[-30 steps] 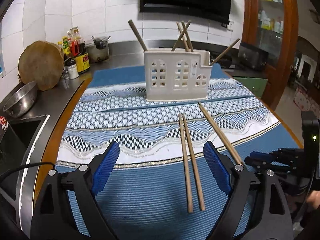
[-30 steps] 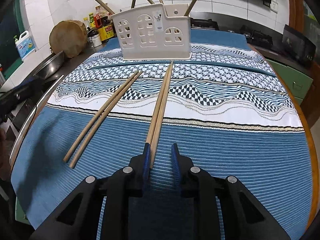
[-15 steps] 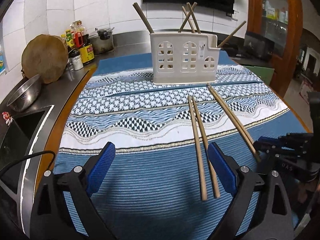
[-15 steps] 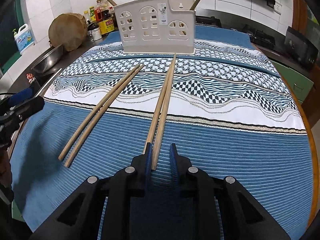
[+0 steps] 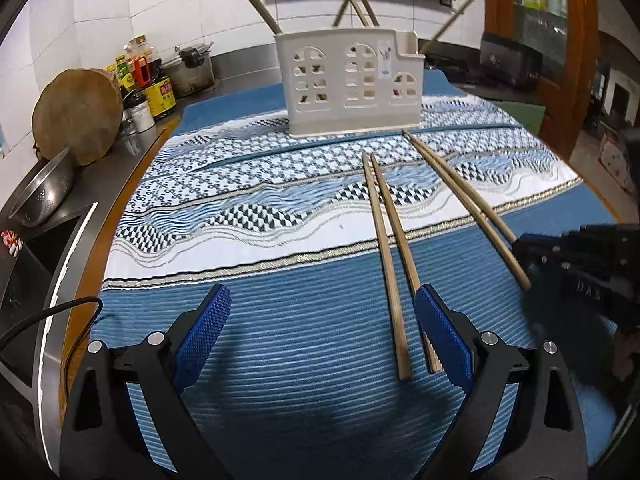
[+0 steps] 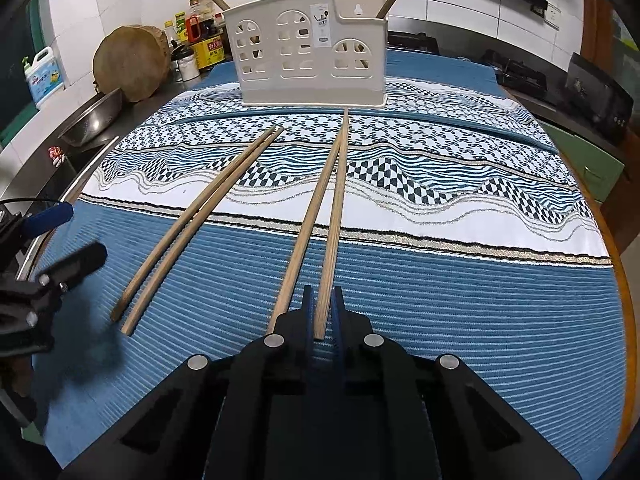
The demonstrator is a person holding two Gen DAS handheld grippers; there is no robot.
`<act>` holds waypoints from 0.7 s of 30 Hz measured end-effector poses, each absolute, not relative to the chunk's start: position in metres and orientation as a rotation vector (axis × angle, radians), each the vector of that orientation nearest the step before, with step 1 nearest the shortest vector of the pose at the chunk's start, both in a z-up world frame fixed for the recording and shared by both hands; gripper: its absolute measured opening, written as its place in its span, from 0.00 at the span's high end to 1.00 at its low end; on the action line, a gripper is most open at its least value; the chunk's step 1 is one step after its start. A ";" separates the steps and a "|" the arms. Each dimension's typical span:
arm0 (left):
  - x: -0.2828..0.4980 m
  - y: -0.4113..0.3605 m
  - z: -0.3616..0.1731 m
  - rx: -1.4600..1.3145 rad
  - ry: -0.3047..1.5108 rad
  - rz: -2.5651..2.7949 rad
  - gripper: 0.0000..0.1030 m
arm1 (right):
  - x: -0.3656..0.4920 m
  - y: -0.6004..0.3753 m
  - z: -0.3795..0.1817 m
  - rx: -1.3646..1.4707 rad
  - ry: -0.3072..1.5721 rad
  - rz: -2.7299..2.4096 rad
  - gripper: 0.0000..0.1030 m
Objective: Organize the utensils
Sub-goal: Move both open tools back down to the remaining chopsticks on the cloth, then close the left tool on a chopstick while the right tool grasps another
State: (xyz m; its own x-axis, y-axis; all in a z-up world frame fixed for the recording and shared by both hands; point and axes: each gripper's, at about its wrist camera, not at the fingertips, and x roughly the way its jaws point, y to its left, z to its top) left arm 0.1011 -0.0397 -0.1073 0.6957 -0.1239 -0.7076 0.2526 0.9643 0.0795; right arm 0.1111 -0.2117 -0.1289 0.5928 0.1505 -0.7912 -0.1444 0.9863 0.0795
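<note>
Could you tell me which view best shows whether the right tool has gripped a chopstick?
The right wrist view: the right tool is shut on one chopstick, its mate lying just outside. The left wrist view shows that tool only dark and blurred at the edge.

The left gripper point(image 5: 322, 332) fills the bottom of the left wrist view, angled downward, its blue-padded jaws spread wide with nothing between them. The right gripper point(image 6: 322, 312) sits low centre in the right wrist view, its jaws pinched together on one chopstick point(image 6: 330, 236).
</note>
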 end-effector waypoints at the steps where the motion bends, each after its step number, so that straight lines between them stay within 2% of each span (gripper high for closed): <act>1: 0.101 -0.042 -0.109 0.183 0.779 -0.214 0.10 | 0.112 -0.211 -0.129 0.007 0.920 0.171 0.92; 7: 0.102 -0.051 -0.119 0.211 0.790 -0.222 0.14 | 0.110 -0.216 -0.129 0.016 0.914 0.167 0.92; 10: 0.104 -0.052 -0.121 0.201 0.801 -0.240 0.28 | 0.110 -0.217 -0.129 0.017 0.914 0.167 0.92; 12: 0.107 -0.053 -0.123 0.195 0.815 -0.244 0.41 | 0.109 -0.217 -0.129 0.015 0.913 0.166 0.92; 21: 0.108 -0.060 -0.128 0.175 0.841 -0.309 0.70 | 0.109 -0.217 -0.130 0.018 0.910 0.163 0.92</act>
State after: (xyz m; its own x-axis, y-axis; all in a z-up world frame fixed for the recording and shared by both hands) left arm 0.1084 -0.0597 -0.1278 0.6261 -0.1991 -0.7539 0.3360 0.9414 0.0305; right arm 0.1088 -0.2168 -0.1297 0.6024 0.1487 -0.7842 -0.1335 0.9874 0.0846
